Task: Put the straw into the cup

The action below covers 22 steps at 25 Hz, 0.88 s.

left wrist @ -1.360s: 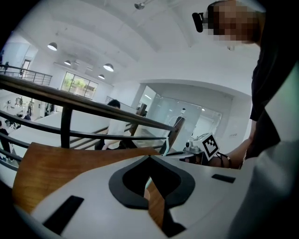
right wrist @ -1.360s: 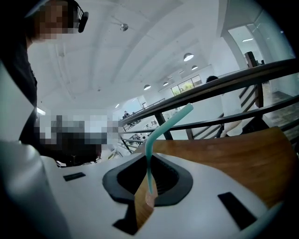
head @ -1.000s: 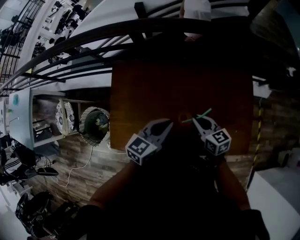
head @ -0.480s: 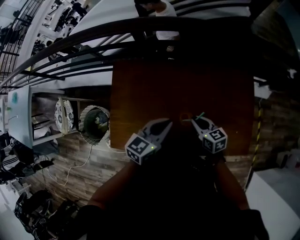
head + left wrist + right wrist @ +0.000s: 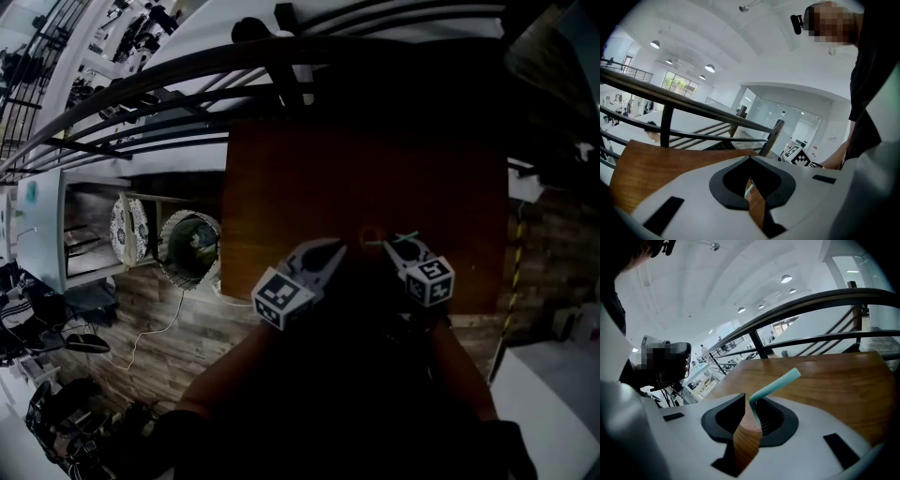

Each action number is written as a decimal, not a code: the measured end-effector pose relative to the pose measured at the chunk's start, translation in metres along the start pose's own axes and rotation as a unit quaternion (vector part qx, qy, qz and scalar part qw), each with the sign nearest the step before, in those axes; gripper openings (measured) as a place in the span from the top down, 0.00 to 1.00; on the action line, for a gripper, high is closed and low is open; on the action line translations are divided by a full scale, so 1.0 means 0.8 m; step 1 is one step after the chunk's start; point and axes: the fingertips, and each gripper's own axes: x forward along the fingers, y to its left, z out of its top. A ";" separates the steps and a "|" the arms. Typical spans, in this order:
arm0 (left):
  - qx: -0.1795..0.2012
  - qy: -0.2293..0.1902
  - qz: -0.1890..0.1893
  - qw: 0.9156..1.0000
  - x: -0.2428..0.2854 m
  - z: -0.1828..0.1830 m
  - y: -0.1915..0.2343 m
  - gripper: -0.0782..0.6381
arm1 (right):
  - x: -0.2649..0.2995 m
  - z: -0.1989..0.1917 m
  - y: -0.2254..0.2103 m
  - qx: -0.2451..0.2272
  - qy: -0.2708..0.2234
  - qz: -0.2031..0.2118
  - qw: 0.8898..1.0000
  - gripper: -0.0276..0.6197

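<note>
Right tool (image 5: 752, 399) is clamped on the straw (image 5: 774, 383), a pale green bendy one. The jaws pinch it right around the bend, so the short top bit sticks out up and away past the tips, over the brown wooden worktop (image 5: 834, 376). The part under the bend runs down between the jaws and I lose it there.

Left tool (image 5: 750, 158) has its tips pressed together with nothing in them, just wood showing through the slot lower down.

Both tools sit side by side at the near edge of the worktop, close but not touching, with the left one angled in toward the right one.

From above there's a small dim orange-brown rim that looks like the cup (image 5: 373, 232). It's between the two tools' tips and just beside the right one. It's too dark to say whether the straw's bottom end is over it, in it or off to the side.

A black metal railing (image 5: 281, 58) runs along the far side of the worktop.
</note>
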 end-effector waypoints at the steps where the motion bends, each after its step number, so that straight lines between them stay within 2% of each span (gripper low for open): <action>1: 0.004 0.000 0.000 1.000 0.000 0.000 -0.005 0.88 | -0.003 -0.003 -0.001 0.001 0.003 -0.001 1.000 0.85; 13: 0.017 -0.013 0.020 1.000 -0.005 0.003 -0.055 0.88 | -0.039 -0.029 -0.011 -0.006 0.025 0.007 1.000 0.81; 22: 0.027 -0.036 0.045 0.998 0.002 -0.005 -0.128 0.88 | -0.099 -0.045 -0.006 -0.044 0.011 0.030 0.999 0.81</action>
